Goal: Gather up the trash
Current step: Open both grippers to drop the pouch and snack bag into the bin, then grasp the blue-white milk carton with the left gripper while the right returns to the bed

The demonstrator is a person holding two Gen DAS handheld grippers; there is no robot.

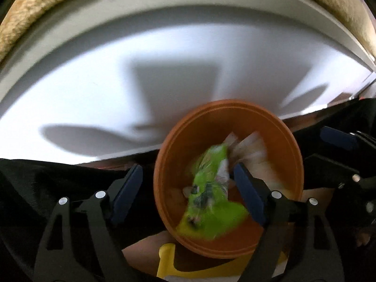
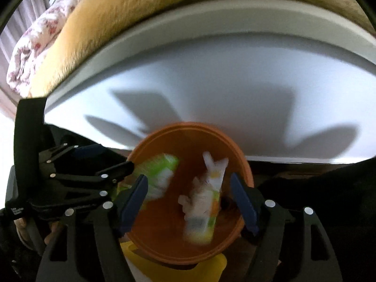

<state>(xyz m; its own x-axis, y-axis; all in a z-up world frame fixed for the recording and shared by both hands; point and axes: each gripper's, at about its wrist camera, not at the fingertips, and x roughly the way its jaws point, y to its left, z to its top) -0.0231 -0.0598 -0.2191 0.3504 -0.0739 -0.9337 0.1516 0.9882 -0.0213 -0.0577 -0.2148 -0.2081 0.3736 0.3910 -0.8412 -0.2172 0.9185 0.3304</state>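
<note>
Left hand-held gripper (image 1: pixel 188 195): jaws spread wide, blue pads clear of everything. It is poised over the near rim of the round orange plastic bin (image 1: pixel 169 155); nothing is pinched.
Right hand-held gripper (image 2: pixel 189 202): jaws spread, pads apart and empty. It points down into the same bin, with the left tool visible just beside it at the bin's left edge.
Green wrapper: a crumpled lime-green and white plastic snack wrapper (image 1: pixel 209 195) sits inside the bin, blurred, possibly not yet settled. It is just off the left tool's inner pad, with no contact evident.
White wrapper: a crumpled white wrapper with green and orange print (image 2: pixel 206 199) is inside the bin between the right tool's pads but free of them; also blurred.
Bin position: beyond the near edge of the white tabletop (image 2: pixel 211 87), above a yellow plastic object (image 2: pixel 202 270) whose nature cannot be told.
Surroundings: a tan shaggy cover (image 2: pixel 141 11) lies behind the tabletop.
Handling judgement: both wrappers appear light, thin, soft and slick. They will crush flat under the pads and may cling or flutter on release. No fragility concern.
Grip advice: pinch a bunched fold or crumpled ridge, not a flat single layer.
Task status: judged that both pieces are in the bin; the visible tabletop shows no further litter.
</note>
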